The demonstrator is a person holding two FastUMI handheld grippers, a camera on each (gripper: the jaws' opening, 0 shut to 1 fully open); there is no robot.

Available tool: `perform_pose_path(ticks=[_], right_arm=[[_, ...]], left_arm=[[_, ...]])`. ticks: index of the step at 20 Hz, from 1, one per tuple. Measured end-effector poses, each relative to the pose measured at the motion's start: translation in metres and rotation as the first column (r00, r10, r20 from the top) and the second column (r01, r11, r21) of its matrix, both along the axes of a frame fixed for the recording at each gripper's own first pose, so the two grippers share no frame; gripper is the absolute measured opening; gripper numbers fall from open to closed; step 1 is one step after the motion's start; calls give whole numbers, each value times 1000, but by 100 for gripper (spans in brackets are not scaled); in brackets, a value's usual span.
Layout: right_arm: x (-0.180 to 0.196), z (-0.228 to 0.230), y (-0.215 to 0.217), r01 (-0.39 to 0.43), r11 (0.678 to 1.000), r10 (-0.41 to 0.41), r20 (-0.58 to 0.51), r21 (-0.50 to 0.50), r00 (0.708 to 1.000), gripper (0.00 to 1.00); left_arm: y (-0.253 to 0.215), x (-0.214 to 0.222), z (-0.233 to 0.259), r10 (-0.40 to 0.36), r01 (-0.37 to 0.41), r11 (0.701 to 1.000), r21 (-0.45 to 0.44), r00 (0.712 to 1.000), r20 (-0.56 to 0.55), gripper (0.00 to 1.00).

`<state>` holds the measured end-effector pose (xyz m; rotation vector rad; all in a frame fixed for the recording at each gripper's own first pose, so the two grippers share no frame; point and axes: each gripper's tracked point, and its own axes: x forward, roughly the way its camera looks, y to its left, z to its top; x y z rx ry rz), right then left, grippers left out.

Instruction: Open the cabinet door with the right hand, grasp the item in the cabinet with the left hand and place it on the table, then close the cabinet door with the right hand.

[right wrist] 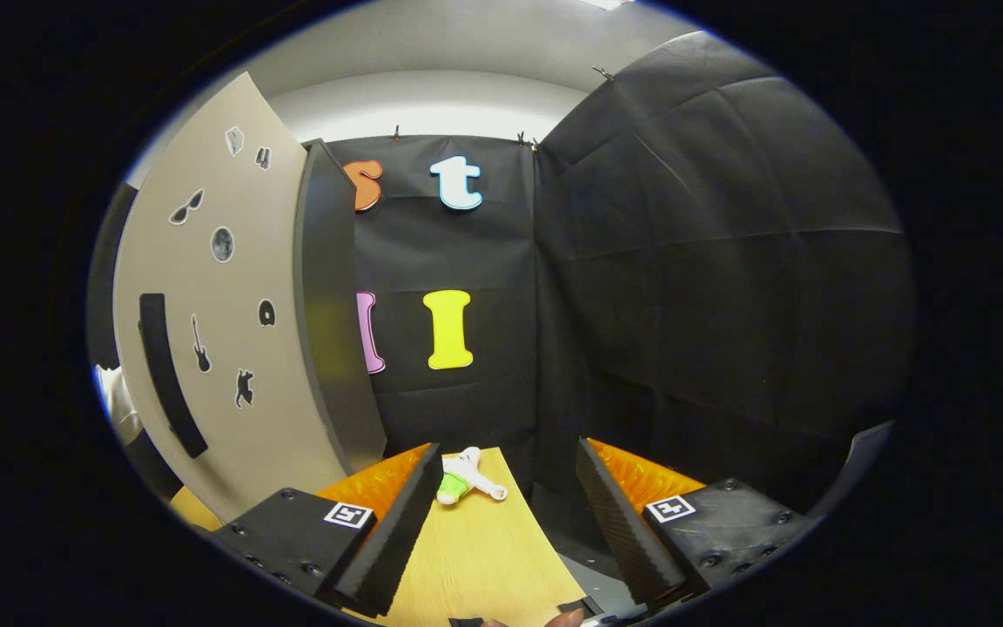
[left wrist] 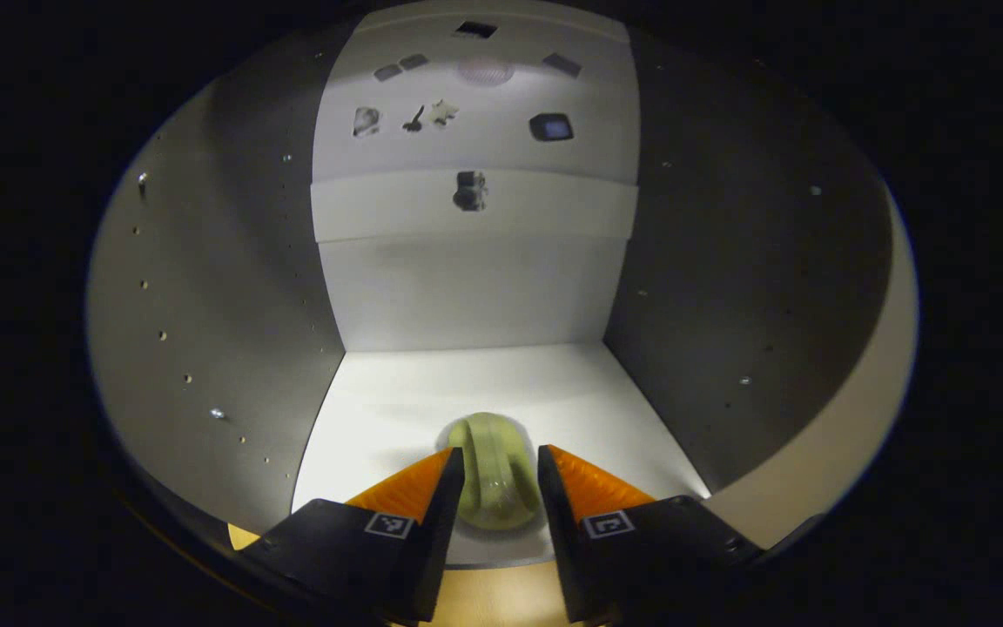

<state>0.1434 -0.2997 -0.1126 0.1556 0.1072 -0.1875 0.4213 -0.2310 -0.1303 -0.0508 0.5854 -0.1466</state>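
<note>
A pale green, rounded, translucent item (left wrist: 494,475) rests on the white floor of the cabinet (left wrist: 467,383), near its front edge. In the left gripper view my left gripper (left wrist: 501,466) reaches into the cabinet, its fingers set on either side of the item and pressing its flanks. The item's far end shows beyond the fingertips. In the right gripper view my right gripper (right wrist: 508,475) is open with nothing between its fingers, held over the wooden table (right wrist: 475,557). To its left the cabinet door (right wrist: 223,348) stands swung open, its black handle (right wrist: 169,374) apart from the fingers.
The cabinet's grey side walls (left wrist: 232,313) close in on both sides of the left gripper. A small white and green toy (right wrist: 465,477) lies on the table near the far edge. Black cloth wall stands behind the table. Stickers dot the door and the cabinet's back panel.
</note>
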Motion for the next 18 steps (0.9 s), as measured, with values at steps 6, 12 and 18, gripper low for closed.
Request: perform_pose_path(ticks=[6, 12, 18], right_arm=[[8, -17, -18, 20, 1000, -19, -40, 16, 999, 98], [10, -18, -17, 32, 999, -32, -43, 10, 999, 98], [3, -1, 1, 29, 1000, -29, -16, -9, 999, 98]], left_arm=[[1, 17, -24, 7, -5, 999, 50, 998, -57, 39], [2, 14, -21, -20, 23, 996, 86, 999, -31, 22], [8, -17, 14, -74, 70, 995, 77, 996, 45, 21]])
